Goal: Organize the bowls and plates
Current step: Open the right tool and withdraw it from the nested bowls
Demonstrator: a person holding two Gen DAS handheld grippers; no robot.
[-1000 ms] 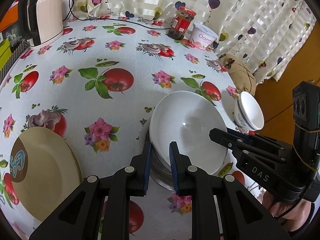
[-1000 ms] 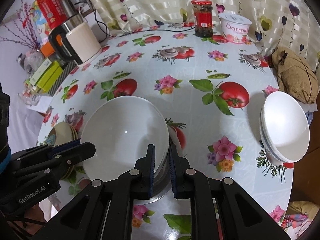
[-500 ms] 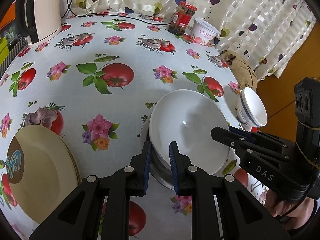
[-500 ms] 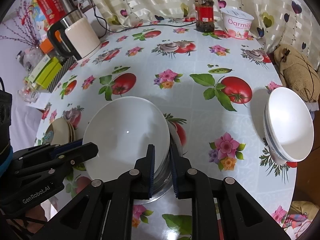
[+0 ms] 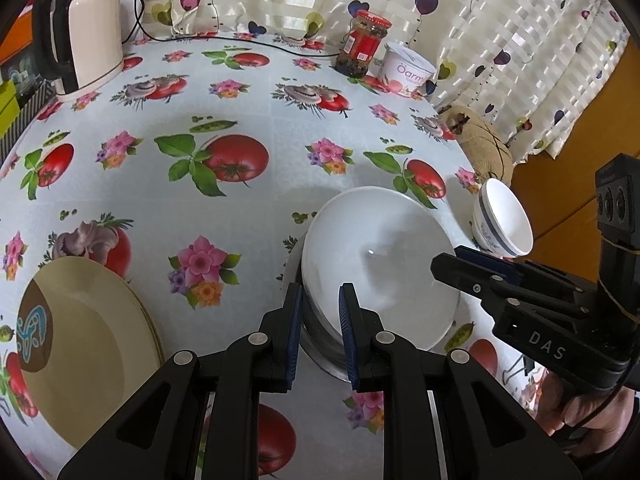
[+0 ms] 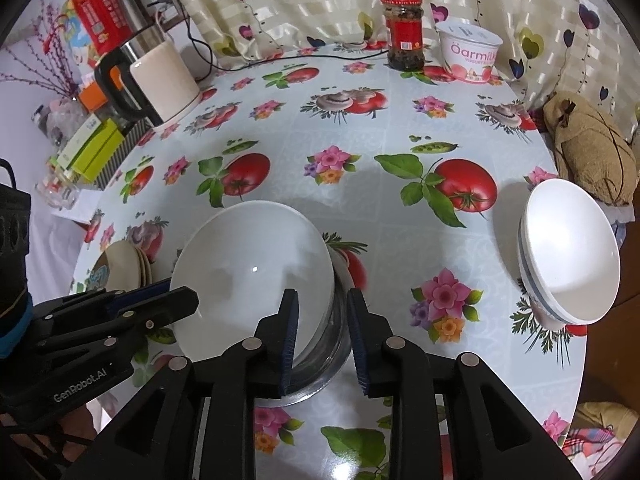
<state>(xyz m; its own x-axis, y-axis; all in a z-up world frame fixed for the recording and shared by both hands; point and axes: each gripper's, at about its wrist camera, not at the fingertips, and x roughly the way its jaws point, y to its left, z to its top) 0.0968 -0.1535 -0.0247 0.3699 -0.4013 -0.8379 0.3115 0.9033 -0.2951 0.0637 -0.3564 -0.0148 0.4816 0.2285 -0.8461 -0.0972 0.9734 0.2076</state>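
The right claw (image 6: 322,332) is opening off the wide white ceramic bowl (image 6: 252,272); left claw (image 5: 319,322) grips its rim. Release both sides evenly so it settles centred.

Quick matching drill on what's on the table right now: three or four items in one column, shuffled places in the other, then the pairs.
Things:
1. white bowl
2. beige plates
3. jar with red lid
4. kettle

Places:
A. far edge, beside the yogurt tub
B. far left, by the cable
C. stacked on the steel bowl, between both grippers
D. near left edge of the table

Pairs: 1-C, 2-D, 3-A, 4-B
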